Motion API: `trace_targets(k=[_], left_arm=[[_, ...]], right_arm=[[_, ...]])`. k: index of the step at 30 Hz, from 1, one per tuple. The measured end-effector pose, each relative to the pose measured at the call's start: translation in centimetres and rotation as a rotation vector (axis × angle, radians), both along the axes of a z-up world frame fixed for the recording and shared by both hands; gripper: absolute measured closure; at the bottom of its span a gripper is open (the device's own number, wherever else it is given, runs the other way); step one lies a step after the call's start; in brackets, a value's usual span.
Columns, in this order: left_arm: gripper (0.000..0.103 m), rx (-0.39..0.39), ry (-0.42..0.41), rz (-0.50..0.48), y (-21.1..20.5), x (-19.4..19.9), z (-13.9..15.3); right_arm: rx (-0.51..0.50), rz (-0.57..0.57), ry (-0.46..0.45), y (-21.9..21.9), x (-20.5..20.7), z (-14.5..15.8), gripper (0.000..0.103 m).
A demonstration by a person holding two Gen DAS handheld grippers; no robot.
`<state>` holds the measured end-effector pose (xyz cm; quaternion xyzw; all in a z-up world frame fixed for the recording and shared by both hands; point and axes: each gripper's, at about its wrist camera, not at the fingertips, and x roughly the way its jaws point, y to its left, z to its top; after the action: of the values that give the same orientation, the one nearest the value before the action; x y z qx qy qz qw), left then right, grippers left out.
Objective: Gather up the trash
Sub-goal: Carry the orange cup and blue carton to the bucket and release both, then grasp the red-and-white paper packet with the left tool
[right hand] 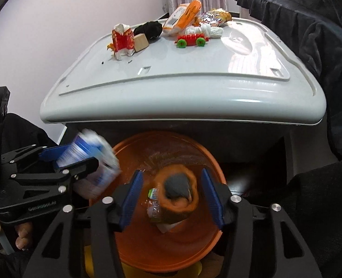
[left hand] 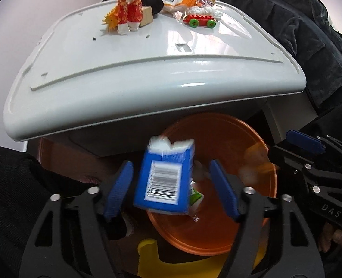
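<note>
Over the round orange plastic bin (left hand: 259, 208), the left gripper (left hand: 171, 190) stood open around a blurred blue-and-white carton (left hand: 164, 180); the right gripper (right hand: 173, 197) stood open around a blurred orange-and-grey lump (right hand: 178, 192).

There is one orange bowl (right hand: 208, 162), one blue carton (left hand: 164, 180), one red toy car (right hand: 192, 40), one wooden block (right hand: 140, 42), one red packet (right hand: 122, 39), one orange bag (right hand: 182, 17) and two grippers.
</note>
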<state>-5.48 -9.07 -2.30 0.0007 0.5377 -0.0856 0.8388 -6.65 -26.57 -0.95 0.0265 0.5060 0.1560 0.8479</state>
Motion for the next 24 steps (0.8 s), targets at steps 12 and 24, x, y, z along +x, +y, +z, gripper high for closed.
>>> trace_targets(k=[12, 24], left_arm=[[0.025, -0.050, -0.122, 0.039, 2.2, 3.1, 3.9], [0.024, -0.020, -0.301, 0.169, 3.4, 18.6, 6.6]], right_arm=[[0.094, -0.065, -0.015, -1.8, 1.3, 0.8, 0.041], [0.150, -0.052, -0.005, -1.3, 2.7, -0.2, 0.038]])
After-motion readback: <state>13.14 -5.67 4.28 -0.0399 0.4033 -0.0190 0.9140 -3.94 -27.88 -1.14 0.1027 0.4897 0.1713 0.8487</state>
